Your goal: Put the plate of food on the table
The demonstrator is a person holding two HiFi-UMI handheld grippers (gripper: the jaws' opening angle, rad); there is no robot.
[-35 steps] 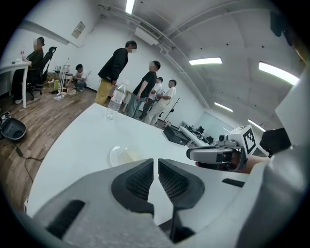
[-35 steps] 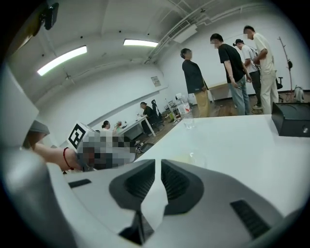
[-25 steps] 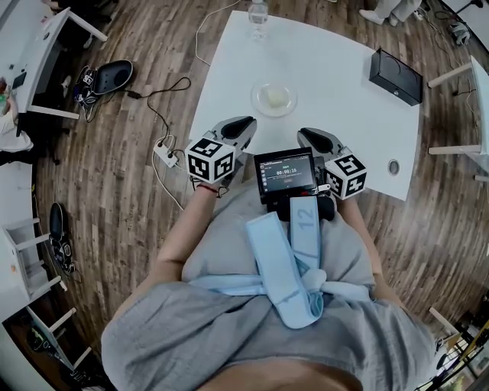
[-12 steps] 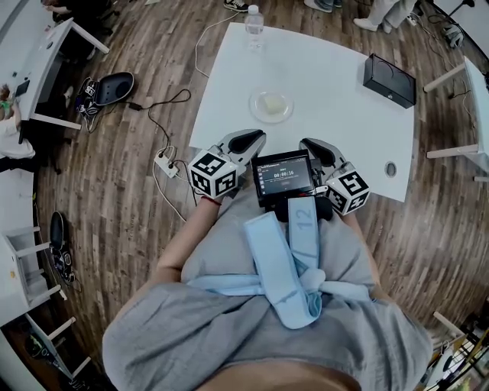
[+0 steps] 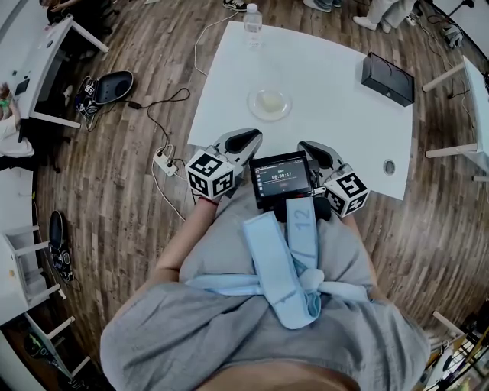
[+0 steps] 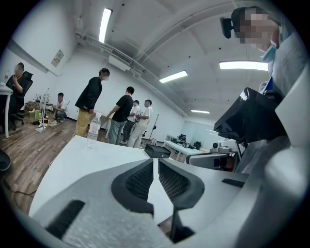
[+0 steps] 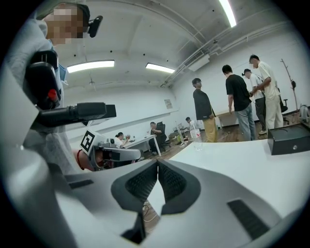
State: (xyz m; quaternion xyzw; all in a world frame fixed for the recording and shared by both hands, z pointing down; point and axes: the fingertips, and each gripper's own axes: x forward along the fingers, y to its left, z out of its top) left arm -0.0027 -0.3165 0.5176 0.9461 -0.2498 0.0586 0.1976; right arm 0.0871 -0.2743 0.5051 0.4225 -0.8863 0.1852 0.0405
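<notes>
The plate of food (image 5: 270,103) sits on the white surface (image 5: 344,126), well apart from the tongs. The left tongs (image 5: 243,140) and right tongs (image 5: 313,149) are clenched on nothing. The job looks done, so nothing more seems needed.

A clear water bottle (image 5: 252,19) stands upright, with a black box (image 5: 387,79) well apart to its right. A white power strip (image 5: 164,162) lies on the wooden floor (image 5: 114,191), its cables trailing away. Beyond, several people (image 6: 121,118) stand in a group under long ceiling lights (image 6: 104,24).
</notes>
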